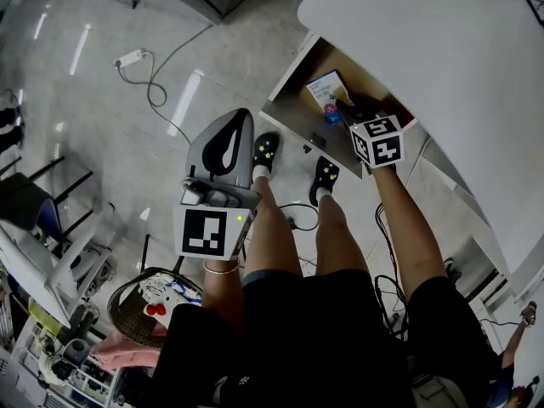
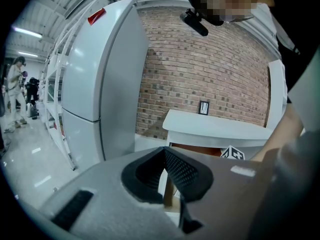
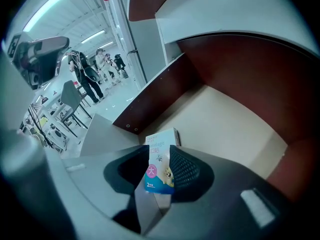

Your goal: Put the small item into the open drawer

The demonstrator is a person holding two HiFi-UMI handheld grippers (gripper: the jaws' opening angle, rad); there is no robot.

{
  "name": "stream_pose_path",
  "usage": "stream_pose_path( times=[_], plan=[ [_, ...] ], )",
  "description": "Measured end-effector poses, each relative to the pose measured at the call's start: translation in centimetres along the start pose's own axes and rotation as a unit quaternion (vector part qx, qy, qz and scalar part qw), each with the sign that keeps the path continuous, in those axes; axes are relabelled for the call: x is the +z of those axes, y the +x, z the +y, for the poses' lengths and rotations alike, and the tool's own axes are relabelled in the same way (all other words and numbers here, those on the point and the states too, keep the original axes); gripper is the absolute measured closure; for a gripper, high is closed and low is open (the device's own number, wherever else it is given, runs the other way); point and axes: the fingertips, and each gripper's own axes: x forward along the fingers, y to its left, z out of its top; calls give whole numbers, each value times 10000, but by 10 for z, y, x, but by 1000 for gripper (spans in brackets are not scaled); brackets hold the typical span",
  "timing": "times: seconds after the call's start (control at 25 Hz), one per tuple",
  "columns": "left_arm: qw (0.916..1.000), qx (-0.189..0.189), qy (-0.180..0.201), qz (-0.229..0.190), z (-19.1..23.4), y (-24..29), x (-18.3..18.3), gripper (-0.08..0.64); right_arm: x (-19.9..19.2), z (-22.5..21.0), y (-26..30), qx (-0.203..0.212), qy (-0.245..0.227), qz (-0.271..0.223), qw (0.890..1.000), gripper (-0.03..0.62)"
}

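The small item is a white and blue box [image 3: 160, 166] [image 1: 325, 87]. It stands between the jaws of my right gripper [image 3: 159, 154], inside the open wooden drawer [image 3: 220, 129]. The jaws stand wide and I read them as open, with the right pad close against the box's side. In the head view the right gripper [image 1: 342, 109] reaches down into the drawer [image 1: 293, 113] under the white tabletop [image 1: 442, 66]. My left gripper [image 1: 240, 116] hangs low by the person's left leg, well away from the drawer. Its tips [image 2: 164, 154] meet, with nothing between them.
A power strip [image 1: 129, 58] with a cable lies on the shiny floor to the left. The person's shoes [image 1: 265, 150] stand just in front of the drawer. A wire basket [image 1: 149, 304] sits at the lower left. A grey fridge [image 2: 100, 84] stands beside the white table [image 2: 215, 129].
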Motion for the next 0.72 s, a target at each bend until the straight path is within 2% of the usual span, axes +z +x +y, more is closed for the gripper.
stream_pose_path(
  times=[0.36,0.64,0.72],
  plan=[
    [10000,-14,24,-22,-5,-5,3,563,6,1,-12,-83,45,-207,9997,483],
    [10000,-51,38,-55,-12,-7,3,563,13,1,-24,-178,-2,-501,9986,577],
    [9999,-68,51,-66,-14,-8,4,563,14,0,-28,-198,11,-588,9981,578]
  ],
)
